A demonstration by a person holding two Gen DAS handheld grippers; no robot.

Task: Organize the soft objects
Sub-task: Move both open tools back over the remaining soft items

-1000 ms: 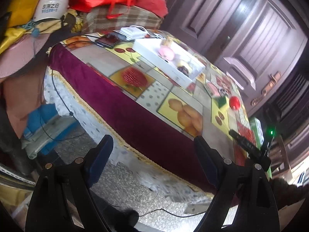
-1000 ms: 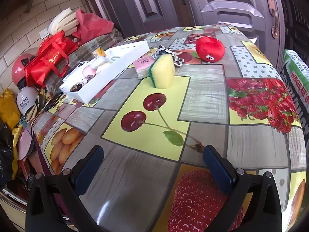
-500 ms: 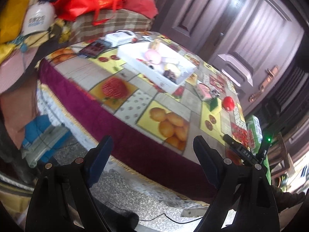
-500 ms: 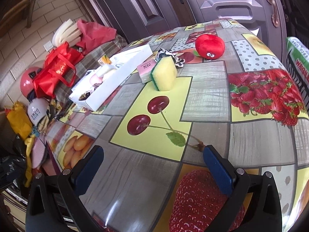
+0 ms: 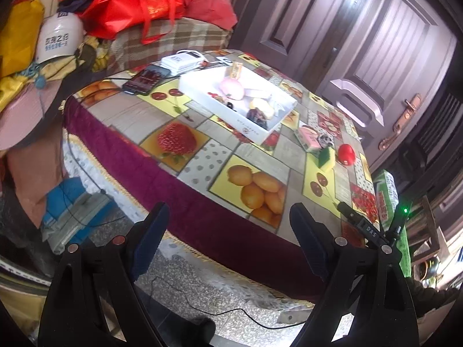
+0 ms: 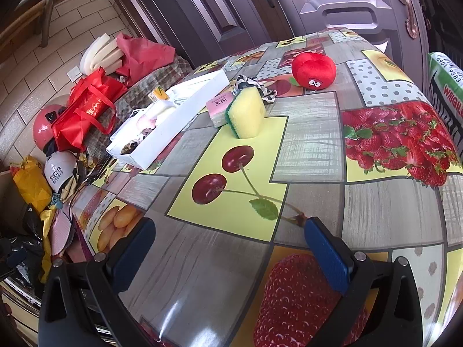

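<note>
Clearly we hold nothing yet: our right gripper hangs wide open over the table, well short of the sponge, and our left gripper, equally wide, hovers off the table's near edge. Just beyond the sponge sit the pink pack, patterned cloth and red plush, with the box to its left. Since the sponge stands on edge touching the pack, a careless reach could topple it or drag the pack along.

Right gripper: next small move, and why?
Probably ease the right gripper forward toward the yellow sponge. Its jaws are open and empty, and the sponge stands nearest ahead on the table, outside the white box, with the pink pack touching its side.
</note>
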